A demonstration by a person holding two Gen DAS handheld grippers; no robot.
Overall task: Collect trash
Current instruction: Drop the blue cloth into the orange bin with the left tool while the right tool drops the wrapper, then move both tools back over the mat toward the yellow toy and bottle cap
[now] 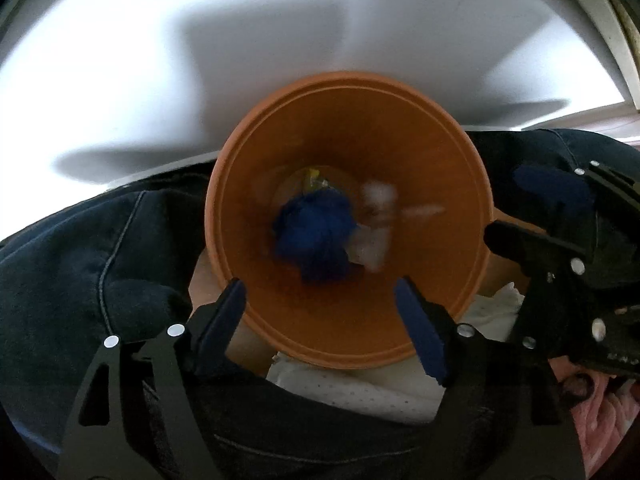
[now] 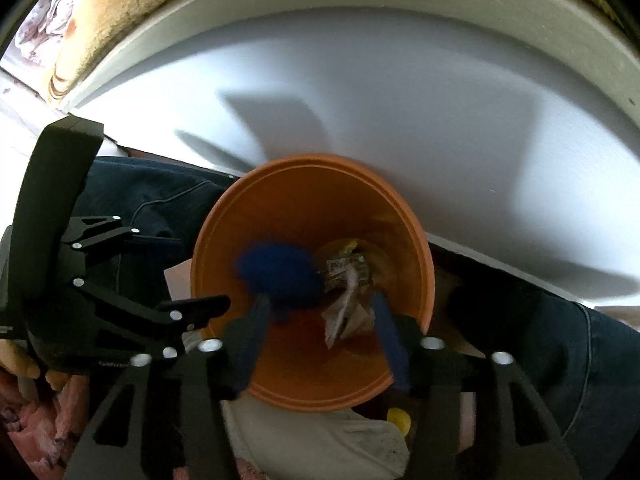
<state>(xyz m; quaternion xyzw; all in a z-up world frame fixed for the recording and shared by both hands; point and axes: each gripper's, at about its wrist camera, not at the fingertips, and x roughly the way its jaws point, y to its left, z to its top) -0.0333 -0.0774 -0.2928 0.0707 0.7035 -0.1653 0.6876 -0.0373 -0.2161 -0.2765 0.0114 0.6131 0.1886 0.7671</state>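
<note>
Showing newsprint point(image 2: 347, 292) only right view, bin point(image 2: 416, 240)

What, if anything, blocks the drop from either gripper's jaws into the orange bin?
Nothing visible. The left gripper and right gripper stand open over the orange bin; the blue wad and crumpled paper are already inside its open mouth.

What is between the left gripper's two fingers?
In the left wrist view, nothing: the left gripper is open over the orange bin, with the blue wad below.

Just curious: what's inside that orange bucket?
Inside the orange bucket: a crumpled blue wad, white paper scraps and something yellow near the bottom. Whatever lies beneath them is hidden.
</note>
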